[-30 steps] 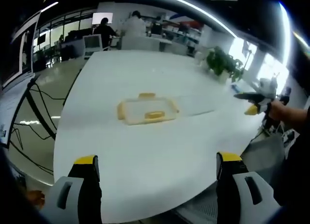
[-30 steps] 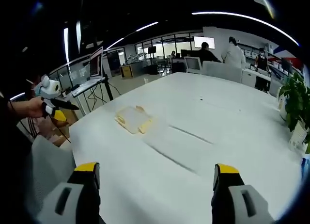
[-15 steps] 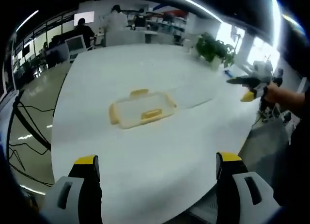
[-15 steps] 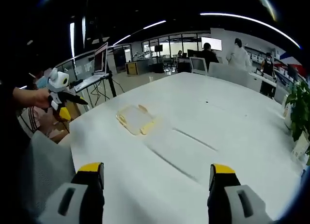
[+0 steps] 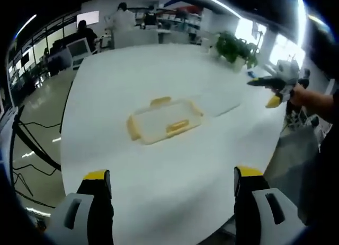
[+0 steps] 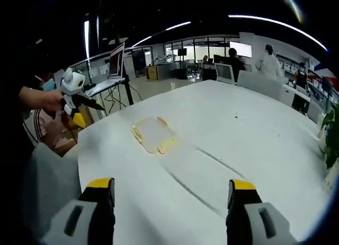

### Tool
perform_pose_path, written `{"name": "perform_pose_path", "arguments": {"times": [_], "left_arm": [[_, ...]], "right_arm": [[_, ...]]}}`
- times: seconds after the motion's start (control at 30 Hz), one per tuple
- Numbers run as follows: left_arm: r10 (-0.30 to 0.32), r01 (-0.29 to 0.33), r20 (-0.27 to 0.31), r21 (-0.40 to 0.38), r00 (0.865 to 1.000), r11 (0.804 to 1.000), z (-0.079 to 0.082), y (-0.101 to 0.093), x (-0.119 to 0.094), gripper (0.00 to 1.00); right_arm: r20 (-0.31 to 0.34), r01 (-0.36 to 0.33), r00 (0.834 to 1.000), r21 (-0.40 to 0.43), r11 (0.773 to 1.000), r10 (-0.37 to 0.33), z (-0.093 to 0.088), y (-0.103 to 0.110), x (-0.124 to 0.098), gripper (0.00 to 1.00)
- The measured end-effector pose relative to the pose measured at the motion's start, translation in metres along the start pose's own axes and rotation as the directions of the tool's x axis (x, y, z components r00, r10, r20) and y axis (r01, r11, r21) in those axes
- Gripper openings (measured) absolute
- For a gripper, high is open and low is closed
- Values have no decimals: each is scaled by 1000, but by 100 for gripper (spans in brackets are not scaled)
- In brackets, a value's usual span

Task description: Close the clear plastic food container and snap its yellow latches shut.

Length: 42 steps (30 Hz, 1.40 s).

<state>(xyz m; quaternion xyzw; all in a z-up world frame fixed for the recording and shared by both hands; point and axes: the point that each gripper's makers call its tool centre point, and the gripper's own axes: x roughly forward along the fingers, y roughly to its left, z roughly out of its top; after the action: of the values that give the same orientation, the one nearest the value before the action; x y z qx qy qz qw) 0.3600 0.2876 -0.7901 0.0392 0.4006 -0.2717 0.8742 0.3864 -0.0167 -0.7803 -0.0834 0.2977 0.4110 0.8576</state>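
A clear plastic food container point(image 5: 163, 119) with yellow latches lies flat on the white table point(image 5: 132, 70), its lid on top; it also appears as the container point(image 6: 154, 134) in the right gripper view. My left gripper point(image 5: 167, 184) hovers open over the table's near edge, well short of the container. My right gripper point(image 6: 167, 189) is open too, above the table and far from the container. The right gripper point(image 5: 275, 88) comes into the left gripper view at the right, held by a hand; the left gripper point(image 6: 77, 94) comes into the right gripper view at the left.
A potted plant point(image 5: 233, 46) stands at the table's far side. People sit and stand at desks with monitors point(image 5: 79, 46) behind the table. A laptop on a stand point(image 6: 114, 70) and cables on the floor point(image 5: 32, 144) lie beyond the table edge.
Both views have shifted slightly as the hands moved; the container sits a little nearer and more central in the left gripper view. The container itself has not moved.
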Motion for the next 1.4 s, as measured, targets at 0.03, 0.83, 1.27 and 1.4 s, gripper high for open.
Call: {"name": "perform_pose_path", "arguments": {"times": [0.03, 0.83, 1.27, 1.4], "left_arm": [[1, -1, 2, 2, 1000, 1000, 1, 1, 0, 95], [-72, 78, -51, 136, 996, 988, 13, 49, 36, 97], [-159, 179, -95, 252, 983, 951, 21, 53, 57, 98], [-168, 189, -102, 258, 981, 947, 21, 54, 61, 97]], "right_arm": [[-2, -2, 1000, -3, 1000, 2, 1, 0, 2, 88], [-61, -42, 997, -82, 996, 37, 43, -5, 54, 88], [-127, -95, 989, -146, 985, 77, 41, -5, 78, 88], [-130, -113, 987, -146, 983, 95, 43, -5, 85, 88]]}}
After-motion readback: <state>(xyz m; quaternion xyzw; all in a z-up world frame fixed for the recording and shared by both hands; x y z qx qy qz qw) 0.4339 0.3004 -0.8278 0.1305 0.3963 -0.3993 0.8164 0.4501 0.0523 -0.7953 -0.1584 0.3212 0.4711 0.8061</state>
